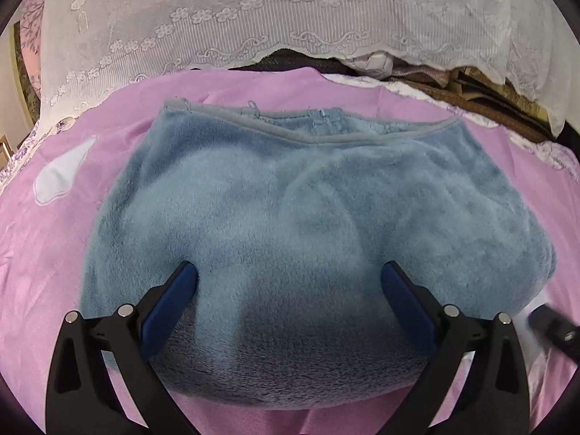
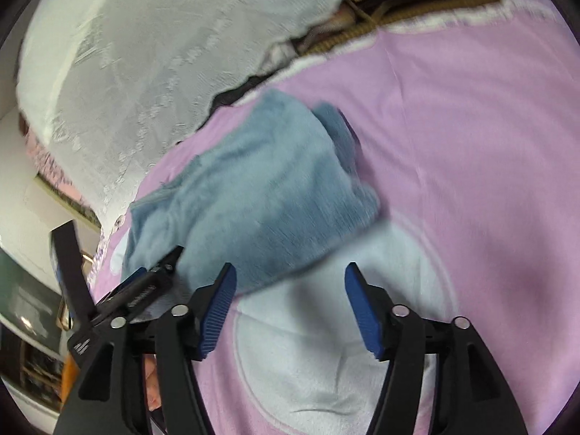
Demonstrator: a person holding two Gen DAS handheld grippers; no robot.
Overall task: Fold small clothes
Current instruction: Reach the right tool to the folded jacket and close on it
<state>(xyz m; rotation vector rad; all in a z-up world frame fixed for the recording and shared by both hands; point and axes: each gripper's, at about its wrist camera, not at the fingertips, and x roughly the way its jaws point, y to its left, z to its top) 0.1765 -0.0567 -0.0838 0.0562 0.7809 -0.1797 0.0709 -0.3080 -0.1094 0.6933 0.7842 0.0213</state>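
Left tongs (image 1: 288, 275): jaws wide apart, both blue pads (image 1: 170, 302) resting on the near part of the garment (image 1: 290, 210), nothing pinched between them; fleece bulges up in the gap. Right tongs (image 2: 290, 282): jaws apart and empty, over a white patch (image 2: 326, 344) printed on the sheet (image 2: 471, 127), with the garment's near corner just beside the left pad (image 2: 217, 308); whether pad and fleece touch cannot be told, as this view is blurred. Garment: blue fleece, folded into a thick, roughly square bundle, lying flat on the pink sheet, its bound hem (image 1: 326, 137) and a zip (image 1: 326, 123) along the far edge. In the left view the right tongs show as a dark tip (image 1: 554, 330) beside the garment's near right corner. Lace cover (image 1: 253, 29): white, flowered, draped behind the sheet at the far side.
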